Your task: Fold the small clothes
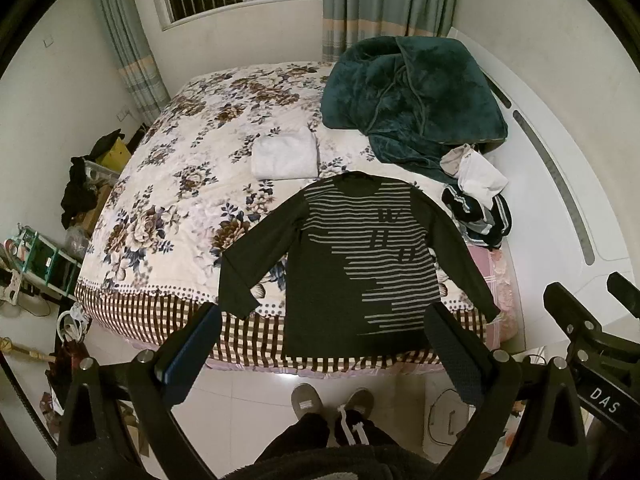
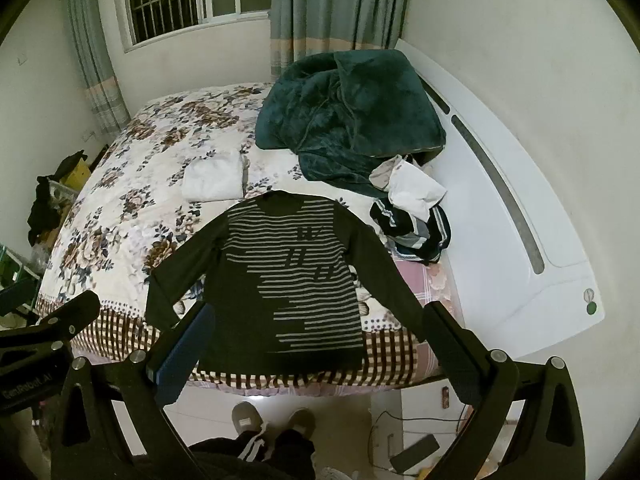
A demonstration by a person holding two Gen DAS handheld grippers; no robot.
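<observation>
The dark striped long-sleeved shirt [image 1: 360,256] lies flat, front up, on the floral bed [image 1: 180,184], hem at the near edge, sleeves spread. Both the left claw [image 1: 324,348] and the right claw [image 2: 316,344] hang released above it, grasping nothing. A good start likely means pinching one sleeve's cuff and shoulder, then folding inward without dragging the body.

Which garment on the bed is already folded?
The white garment, a neat rectangle beyond the spread-out striped sweater; the clothes pile is crumpled.
</observation>
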